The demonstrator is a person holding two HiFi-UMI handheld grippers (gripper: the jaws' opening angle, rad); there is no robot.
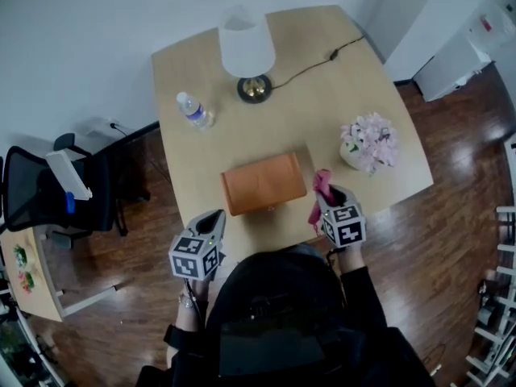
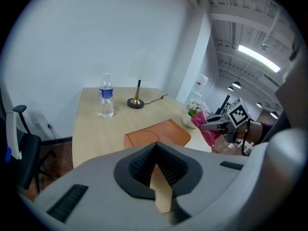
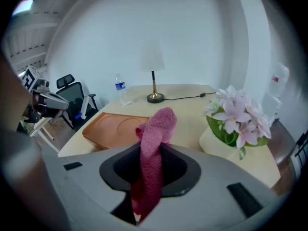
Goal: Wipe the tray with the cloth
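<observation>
- Pale wooden table (image 1: 322, 95): work surface; everything listed below stands on it or hangs over its near edge.
- Orange-brown rectangular tray (image 1: 264, 182): lies flat near the front edge, between my two grippers. I judge it was set there so either side can reach it. Its surface is bare and the cloth is not on it yet.
- Table lamp with white shade and brass foot (image 1: 247, 47): at the far end, well apart from the tray and out of the wiping path.
- Pink flowers in a pale pot (image 1: 369, 142): near the right gripper, the nearest obstacle on that side.
- Left gripper (image 1: 214, 218): jaws together with nothing between them, held at the tray's near left corner. Probably placed to steady the tray.
- Right gripper (image 1: 329, 193): jaws clamped on the cloth, just beside the tray's right end.
- Clear plastic water bottle (image 1: 194, 110): upright, far left.
- Dark pink knitted cloth (image 3: 156, 129): pinched mid-length, with a bunched end above the jaws and a tail hanging below.
</observation>
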